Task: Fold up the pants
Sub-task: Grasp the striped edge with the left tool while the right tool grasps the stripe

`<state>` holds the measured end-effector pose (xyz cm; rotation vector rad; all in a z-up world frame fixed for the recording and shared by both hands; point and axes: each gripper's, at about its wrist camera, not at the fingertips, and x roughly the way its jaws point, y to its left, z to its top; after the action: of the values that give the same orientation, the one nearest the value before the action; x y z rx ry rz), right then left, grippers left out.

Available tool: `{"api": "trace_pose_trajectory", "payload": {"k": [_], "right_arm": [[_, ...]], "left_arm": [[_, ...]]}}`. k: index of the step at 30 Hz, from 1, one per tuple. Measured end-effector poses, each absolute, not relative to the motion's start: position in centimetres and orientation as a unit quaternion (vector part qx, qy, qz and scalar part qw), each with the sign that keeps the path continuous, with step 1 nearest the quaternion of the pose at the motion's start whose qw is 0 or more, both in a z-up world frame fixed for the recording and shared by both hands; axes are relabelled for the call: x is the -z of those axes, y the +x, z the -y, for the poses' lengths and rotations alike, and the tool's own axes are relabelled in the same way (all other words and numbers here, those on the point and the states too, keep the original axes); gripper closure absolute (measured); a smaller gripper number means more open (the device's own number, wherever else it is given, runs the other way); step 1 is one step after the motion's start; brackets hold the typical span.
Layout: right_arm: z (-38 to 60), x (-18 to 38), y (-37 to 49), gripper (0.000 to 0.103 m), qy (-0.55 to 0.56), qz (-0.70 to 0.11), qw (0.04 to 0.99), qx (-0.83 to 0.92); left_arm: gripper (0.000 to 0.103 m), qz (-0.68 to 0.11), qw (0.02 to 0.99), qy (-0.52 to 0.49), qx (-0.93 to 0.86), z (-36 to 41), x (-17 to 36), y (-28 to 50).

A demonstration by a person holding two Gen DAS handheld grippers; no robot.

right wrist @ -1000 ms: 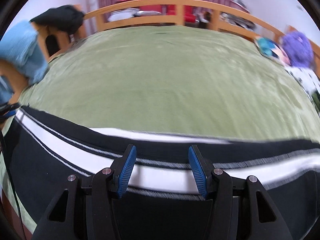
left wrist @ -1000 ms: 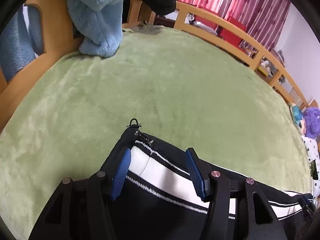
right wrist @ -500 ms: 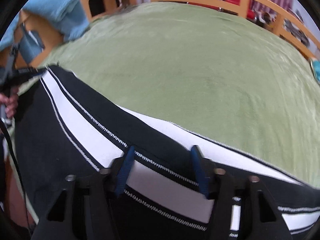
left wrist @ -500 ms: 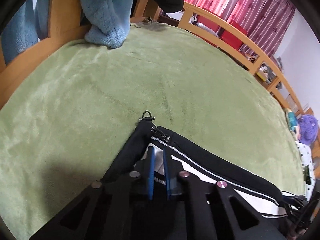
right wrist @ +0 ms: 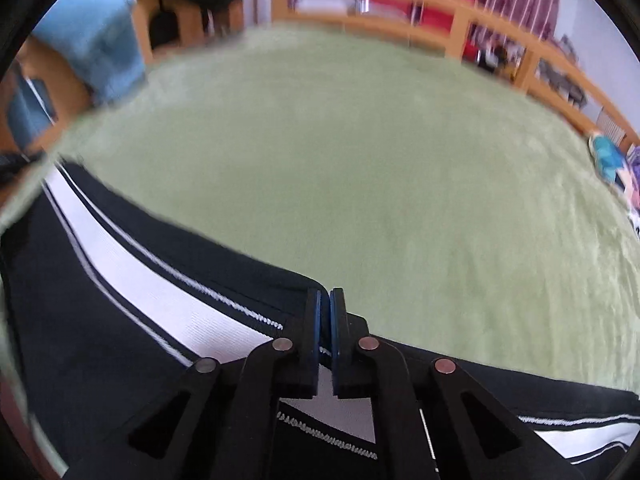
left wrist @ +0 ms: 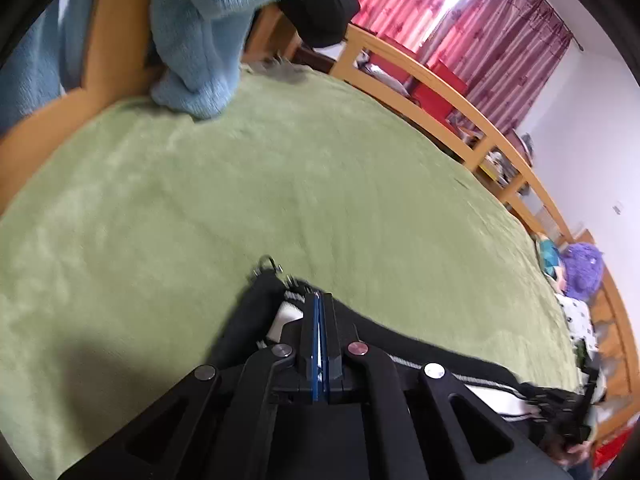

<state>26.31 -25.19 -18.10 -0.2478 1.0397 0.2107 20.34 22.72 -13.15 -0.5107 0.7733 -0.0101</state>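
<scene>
Change: both grippers, wide apart a second ago, have pinched together on the pants.
Left gripper (left wrist: 319,322): blue pads pressed flat, clamping the black cuff end where a small metal zip pull (left wrist: 267,264) sticks out.
Pants (left wrist: 420,354): black knit with a broad white stripe edged by thin white lines, lying along the bottom of both frames on the blanket.
Blanket (left wrist: 280,184): green, plush, filling mid-frame.
Towel (left wrist: 208,32): pale blue, fluffy, draped upper left over the wooden rail (left wrist: 452,96).
Right gripper (right wrist: 325,314): pads nearly touching, nipping the pants' black edge beside the stripe (right wrist: 152,280).
</scene>
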Motion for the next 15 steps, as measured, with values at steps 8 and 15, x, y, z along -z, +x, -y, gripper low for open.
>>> {"api": "trace_pose_trajectory", "payload": {"k": [8,15], "right_arm": [[27.3,14.5,22.2,0.054,-0.060,-0.449,0.888,-0.081],[30.3,14.5,15.2,0.054,-0.026,-0.459,0.888,-0.022]], "left_arm": [[0.056,-0.392,0.890,-0.234,-0.017,-23.2,15.2,21.1],[0.089,-0.399,0.888,-0.228,0.002,-21.5,16.4,22.2]]}}
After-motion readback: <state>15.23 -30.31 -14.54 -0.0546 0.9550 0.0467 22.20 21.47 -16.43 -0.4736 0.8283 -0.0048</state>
